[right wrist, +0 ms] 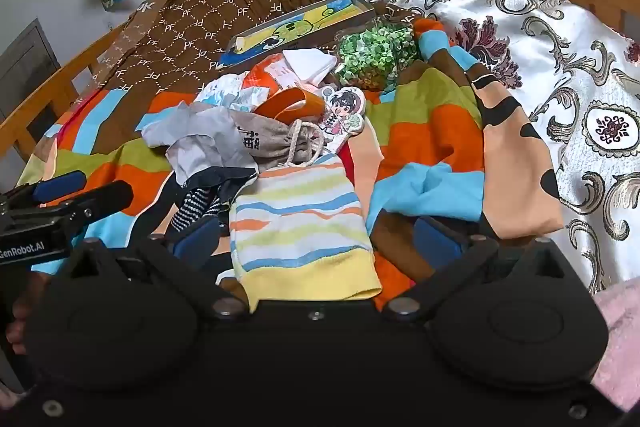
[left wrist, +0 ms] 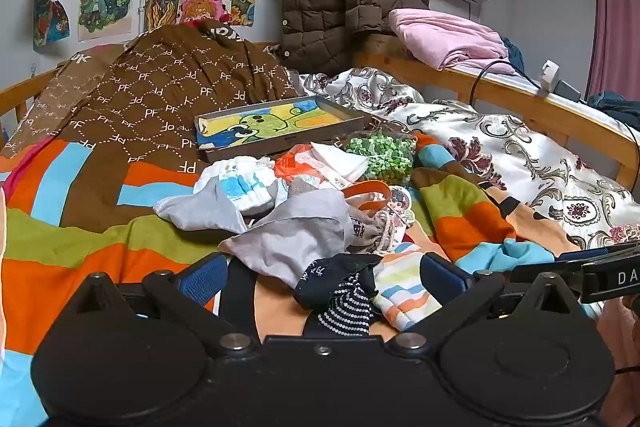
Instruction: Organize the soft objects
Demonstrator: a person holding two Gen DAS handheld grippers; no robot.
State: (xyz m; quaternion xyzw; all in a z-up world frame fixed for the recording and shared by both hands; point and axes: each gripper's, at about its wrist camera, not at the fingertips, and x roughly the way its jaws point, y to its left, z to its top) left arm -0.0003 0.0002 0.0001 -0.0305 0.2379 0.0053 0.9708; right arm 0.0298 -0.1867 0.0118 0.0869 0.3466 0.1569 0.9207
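Left tongs (left wrist: 322, 275) agape, 1 striped sock (right wrist: 300, 223) — right tongs (right wrist: 316, 239) agape

striped pastel sock (right wrist: 300, 223) | navy dotted sock (left wrist: 344, 291) | grey cloth (left wrist: 292, 235)

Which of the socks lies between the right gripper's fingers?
The pastel striped sock, banded yellow, blue and orange. The dark dotted sock lies further left, and the white one sits far back.

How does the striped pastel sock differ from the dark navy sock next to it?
The striped pastel sock is light, with wavy orange, blue and yellow bands, and lies spread flat. The dark navy sock is dark with white dotted rows and lies crumpled, partly under grey cloth. Both lie on the bedspread.
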